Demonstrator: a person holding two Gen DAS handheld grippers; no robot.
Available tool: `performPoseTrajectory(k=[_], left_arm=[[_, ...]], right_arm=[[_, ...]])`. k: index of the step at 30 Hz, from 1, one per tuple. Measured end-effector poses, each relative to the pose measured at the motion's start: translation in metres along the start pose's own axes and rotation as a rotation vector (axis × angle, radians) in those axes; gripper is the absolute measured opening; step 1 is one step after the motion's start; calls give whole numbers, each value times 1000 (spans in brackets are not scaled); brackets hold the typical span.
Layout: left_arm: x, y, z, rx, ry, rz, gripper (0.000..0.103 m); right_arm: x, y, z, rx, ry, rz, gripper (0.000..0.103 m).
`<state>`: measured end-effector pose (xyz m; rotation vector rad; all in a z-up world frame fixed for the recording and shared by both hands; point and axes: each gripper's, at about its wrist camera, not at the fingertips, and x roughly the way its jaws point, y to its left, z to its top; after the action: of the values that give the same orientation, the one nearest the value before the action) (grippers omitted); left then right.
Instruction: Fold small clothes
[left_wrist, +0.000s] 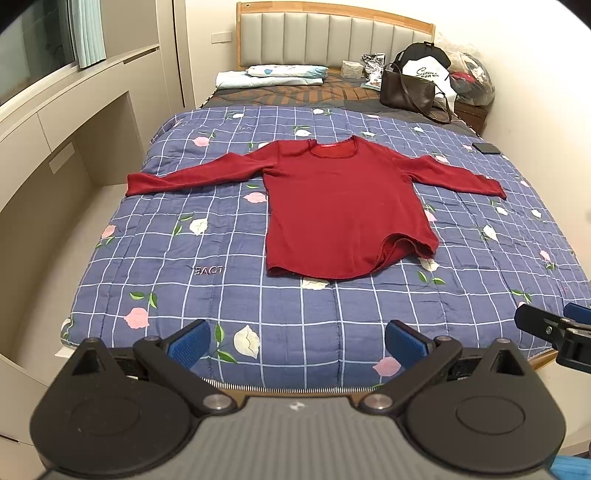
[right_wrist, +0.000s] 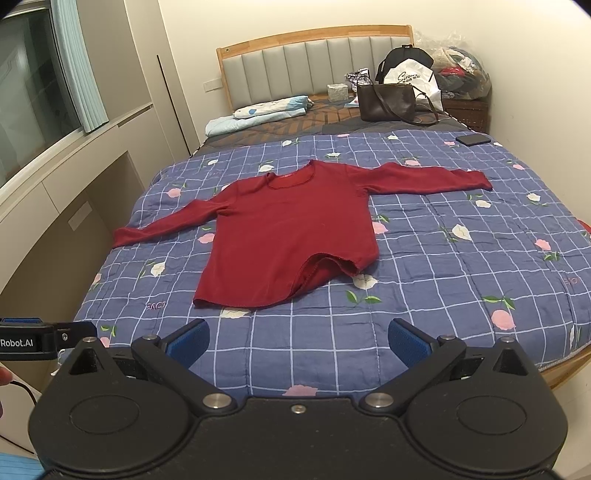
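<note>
Lying flat mid-bed (left_wrist: 184, 280), sleeves spread, the red long-sleeved top (left_wrist: 343, 206) looks soft and limp; pinch sleeve cuffs or hem. Left tongs (left_wrist: 297, 345) and right tongs (right_wrist: 298, 345) gape apart, empty.

"Robot.AI" stands in white on the left tool (right_wrist: 26, 341); the quilt (left_wrist: 280, 314) bears "LOVE", seen mirrored; the white bag's (right_wrist: 410, 75) script is unreadable.
</note>
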<state>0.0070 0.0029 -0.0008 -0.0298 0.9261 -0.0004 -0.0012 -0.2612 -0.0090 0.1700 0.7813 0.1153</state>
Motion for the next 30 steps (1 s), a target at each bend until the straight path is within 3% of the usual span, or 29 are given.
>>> performPoseTrajectory(k=[30], left_arm=[[1, 0, 0, 0, 3, -1, 103]], right_arm=[[6, 0, -2, 2, 5, 1, 103]])
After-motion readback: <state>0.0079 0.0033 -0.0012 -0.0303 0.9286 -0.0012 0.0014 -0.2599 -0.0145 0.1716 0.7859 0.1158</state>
